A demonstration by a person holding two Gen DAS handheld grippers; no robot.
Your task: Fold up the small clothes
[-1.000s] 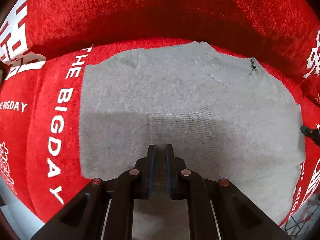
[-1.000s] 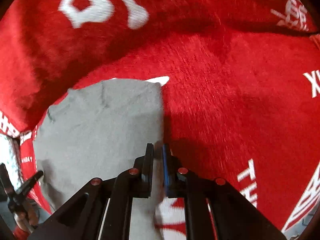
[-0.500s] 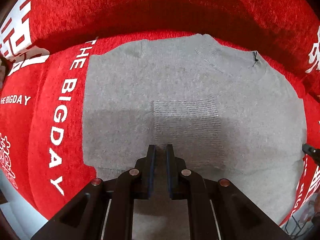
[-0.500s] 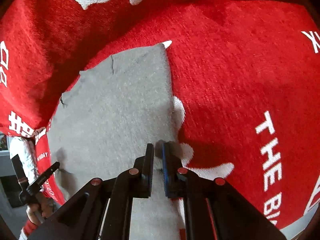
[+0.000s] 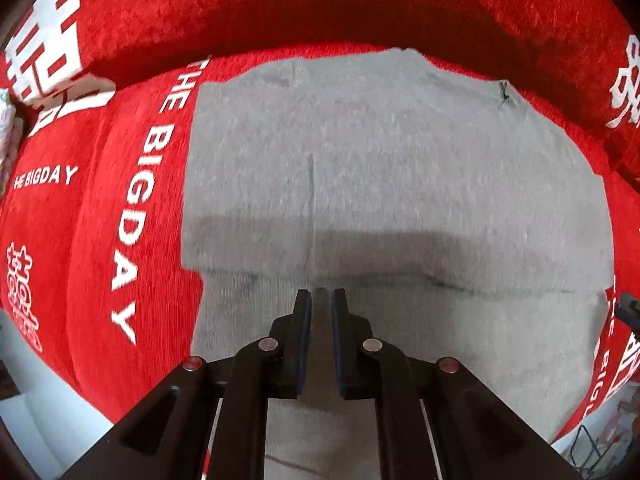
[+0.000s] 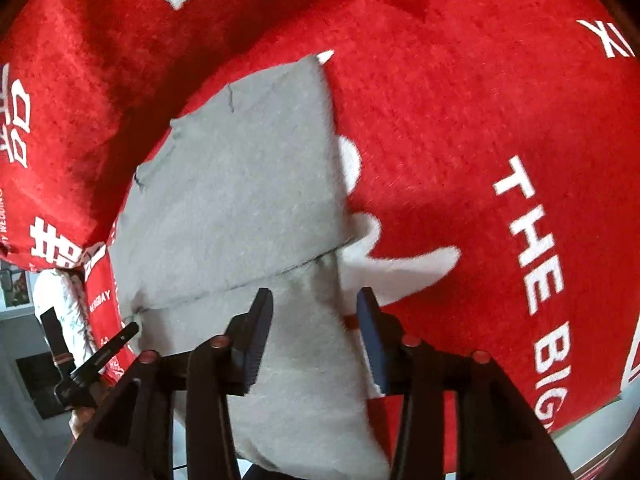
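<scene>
A small grey knit garment (image 5: 400, 184) lies flat on a red sofa seat, with a folded layer whose edge runs across just past my fingertips. My left gripper (image 5: 321, 300) is nearly shut, with grey fabric between its pads at the garment's near part. In the right wrist view the same grey garment (image 6: 240, 200) shows its right edge and a lower flap hanging toward me. My right gripper (image 6: 314, 300) is open, its jaws wide apart over that flap with nothing pinched.
The red plush sofa cover (image 5: 120, 200) with white lettering spreads under and behind the garment; its backrest (image 5: 320, 8) rises at the far side. The left gripper (image 6: 96, 356) shows at the right wrist view's lower left. Floor and clutter lie beyond the seat edge.
My right gripper has opened and let go of the garment's edge. Both cameras pulled back toward me, and a folded layer edge now lies across the garment.
</scene>
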